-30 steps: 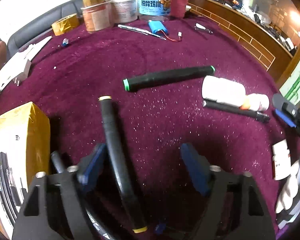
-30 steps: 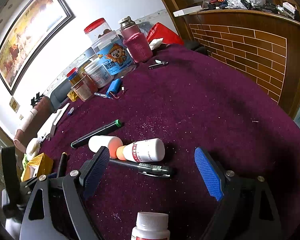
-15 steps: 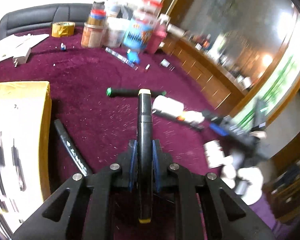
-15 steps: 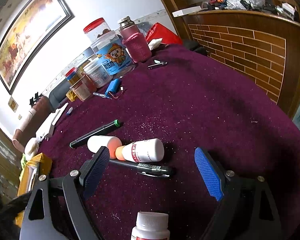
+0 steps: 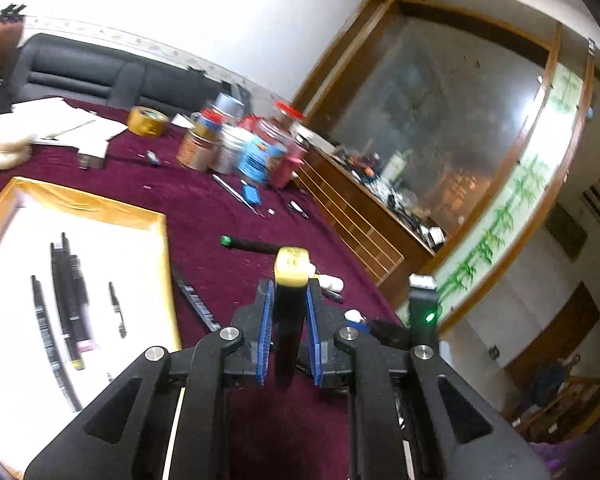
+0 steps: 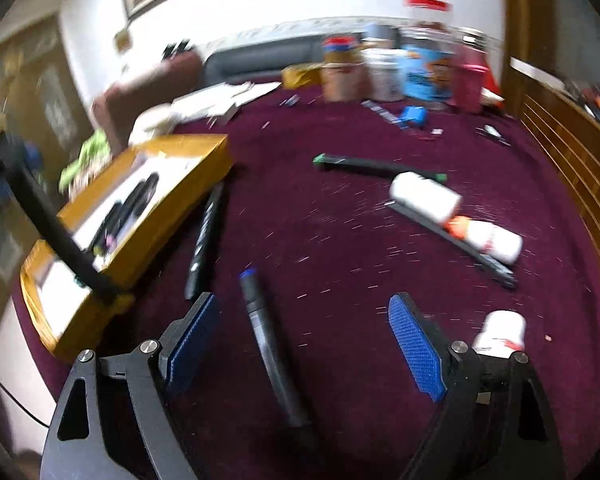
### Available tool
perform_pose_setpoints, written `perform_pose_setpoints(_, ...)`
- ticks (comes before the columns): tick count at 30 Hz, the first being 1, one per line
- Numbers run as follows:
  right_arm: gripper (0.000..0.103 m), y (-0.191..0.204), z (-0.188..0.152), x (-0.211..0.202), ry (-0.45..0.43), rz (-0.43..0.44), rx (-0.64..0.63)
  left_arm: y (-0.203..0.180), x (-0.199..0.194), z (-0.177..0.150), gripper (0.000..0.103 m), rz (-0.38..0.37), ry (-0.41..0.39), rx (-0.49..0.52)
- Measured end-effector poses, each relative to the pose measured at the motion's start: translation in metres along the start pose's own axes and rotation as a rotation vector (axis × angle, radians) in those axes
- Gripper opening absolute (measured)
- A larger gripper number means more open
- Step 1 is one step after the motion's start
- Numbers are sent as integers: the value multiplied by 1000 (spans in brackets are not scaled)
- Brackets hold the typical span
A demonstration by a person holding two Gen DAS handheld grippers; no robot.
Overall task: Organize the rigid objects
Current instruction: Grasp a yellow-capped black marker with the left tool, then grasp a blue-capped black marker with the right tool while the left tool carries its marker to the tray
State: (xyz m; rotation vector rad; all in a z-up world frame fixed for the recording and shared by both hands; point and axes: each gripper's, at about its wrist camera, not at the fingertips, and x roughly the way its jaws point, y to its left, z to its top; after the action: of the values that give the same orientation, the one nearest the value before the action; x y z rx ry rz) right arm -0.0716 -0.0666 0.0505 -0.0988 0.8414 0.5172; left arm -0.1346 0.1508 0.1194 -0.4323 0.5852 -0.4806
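Note:
My left gripper (image 5: 289,300) is shut on a black marker with yellow ends (image 5: 290,280) and holds it raised above the purple table. That marker also shows in the right wrist view (image 6: 48,216), lifted over the yellow box (image 6: 172,216). The box (image 5: 100,208) holds several pens on a white lining. My right gripper (image 6: 304,328) is open low over the table, with a black marker with a blue tip (image 6: 268,344) lying between its fingers. A green-capped black marker (image 6: 376,166) and a black pen (image 6: 204,236) lie on the cloth.
Two white bottles (image 6: 452,212) lie on a black pen at the right. A small white pill bottle (image 6: 500,332) stands by my right finger. Jars and cans (image 6: 396,72) crowd the far edge. A tape roll (image 5: 147,121) and white boxes (image 5: 72,128) sit far left.
My left gripper closed on the yellow-ended marker and lifted it up and toward the box. My right gripper swung left and now straddles the blue-tipped marker.

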Motion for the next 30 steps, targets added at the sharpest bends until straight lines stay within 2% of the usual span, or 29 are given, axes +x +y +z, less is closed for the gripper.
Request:
perform_pose_setpoints(3, 66, 14, -6, 18, 49, 4, -31, 11, -24, -2, 13, 13, -35, -24)
perform_pose_setpoints(5, 46, 21, -10, 29, 92, -14, -54, 20, -37, -4, 13, 20, -49, -50)
perform_pose_setpoints(6, 41, 24, -13, 35, 116, -24, -67, 22, -43, -7, 13, 21, -57, -59)
perform_pose_setpoints(7, 39, 25, -14, 33, 104, -34, -80, 26, -48, -8, 13, 19, -67, -70)
perform_pose_setpoints(10, 18, 26, -18, 32, 108, -26, -99, 38, -62, -8, 13, 17, -101, -100)
perform_pose_setpoints(11, 15, 26, -18, 31, 108, -23, -96, 42, -64, -8, 13, 26, -105, -106)
perform_pose_setpoints(16, 13, 19, -15, 27, 85, -9, -36, 56, -61, -23, 13, 52, -65, -134)
perform_pose_setpoints(19, 13, 15, -5, 13, 46, 46, 30, 56, -54, -35, 13, 62, -24, -121)
perform_pose_setpoints(25, 13, 24, 30, -10, 9, 252, 124, 82, -64, -43, 15, 101, -33, -212)
perform_pose_setpoints(28, 13, 44, 48, -5, 30, 366, 157, 96, -73, -50, 24, 141, -46, -258)
perform_pose_setpoints(30, 14, 59, 56, 3, 52, 408, 164, 104, -78, -56, 28, 169, -47, -286)
